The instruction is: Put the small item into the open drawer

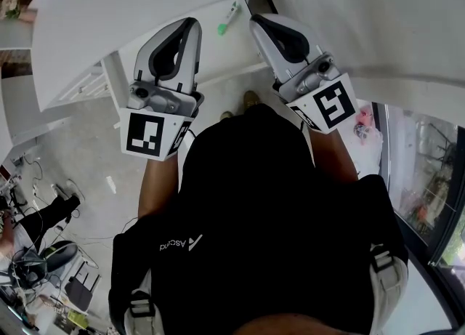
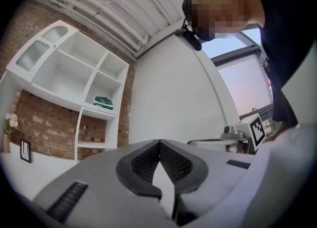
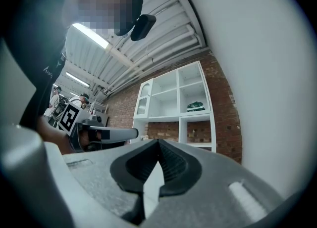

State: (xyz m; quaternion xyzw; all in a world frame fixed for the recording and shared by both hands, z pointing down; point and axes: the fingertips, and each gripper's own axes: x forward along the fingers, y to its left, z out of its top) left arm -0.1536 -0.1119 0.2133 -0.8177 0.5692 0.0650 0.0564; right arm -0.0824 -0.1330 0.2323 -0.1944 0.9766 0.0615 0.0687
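The item (image 1: 227,18), a small thing with a green end, is lying on the white surface (image 1: 131,6) in the upper middle of the head view. In that frame it is showing between the tips of my two tools, and neither one is touching it.

I am holding the left hand-held gripper (image 1: 191,22) up in front of my chest, left of centre in the frame, with its marker cube (image 1: 151,134) facing the camera. In its own view the left hand-held gripper (image 2: 159,143) is sitting fully closed, the ribbed pads meeting at the tips and nothing lying between them.

I am holding the right hand-held gripper (image 1: 256,21) up beside it, right of centre. In its own view the right hand-held gripper (image 3: 158,141) is also standing closed, tips pressing together, gripping nothing.

Both tools are pointing upward and outward. A white shelf unit (image 2: 84,88) is standing against a brick wall (image 2: 44,123) at the left of the left gripper view, and a green box (image 2: 103,102) is resting in one of its compartments. The floor (image 1: 87,152) is showing at the left of the head view.
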